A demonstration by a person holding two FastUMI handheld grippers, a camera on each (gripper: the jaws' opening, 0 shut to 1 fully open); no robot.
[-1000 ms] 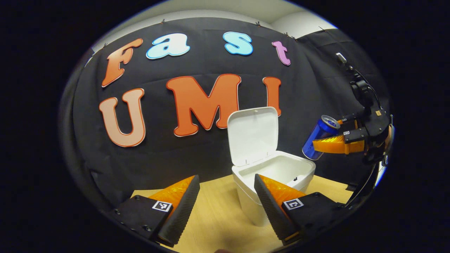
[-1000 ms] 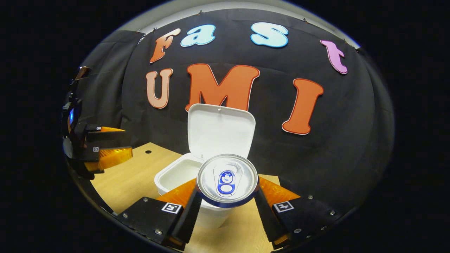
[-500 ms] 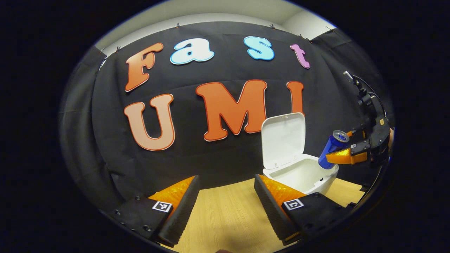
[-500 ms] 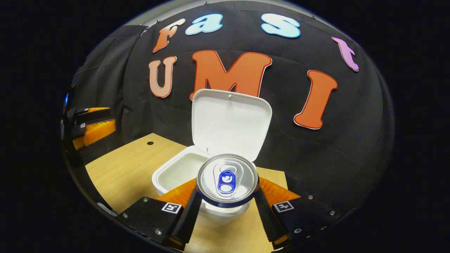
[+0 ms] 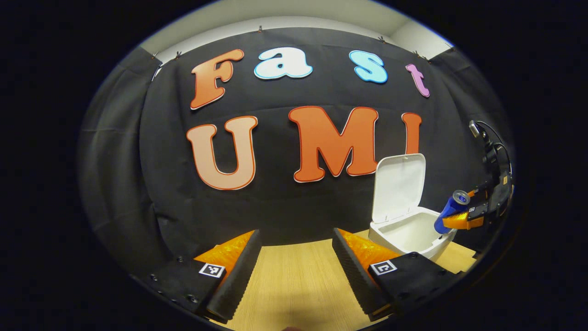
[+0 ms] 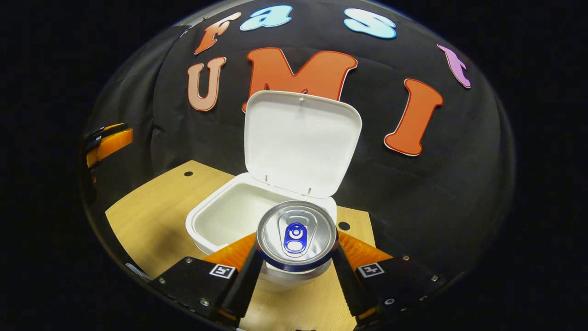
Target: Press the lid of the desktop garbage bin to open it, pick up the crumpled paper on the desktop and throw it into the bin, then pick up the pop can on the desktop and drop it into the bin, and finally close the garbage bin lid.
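Observation:
A white desktop bin (image 6: 220,220) stands on the wooden table with its lid (image 6: 301,140) upright and open. My right gripper (image 6: 296,271) is shut on a blue pop can (image 6: 296,234), whose silver top faces the camera, held over the bin's near rim. In the left gripper view the bin (image 5: 409,230) sits at the right, with the can (image 5: 452,211) tilted above its right edge in the right gripper (image 5: 466,216). My left gripper (image 5: 294,271) is open over bare table, left of the bin. The bin's inside is partly hidden by the can; no paper is visible.
The wooden table (image 6: 151,216) has small round holes near its back edge (image 6: 188,174). Black cloth wall stands close behind the bin. My left gripper (image 6: 108,142) hangs at the far left in the right gripper view.
My right gripper has carried the can closer to and lower over the bin. My left gripper has drawn away to the left, so the bin slid toward the right of its view.

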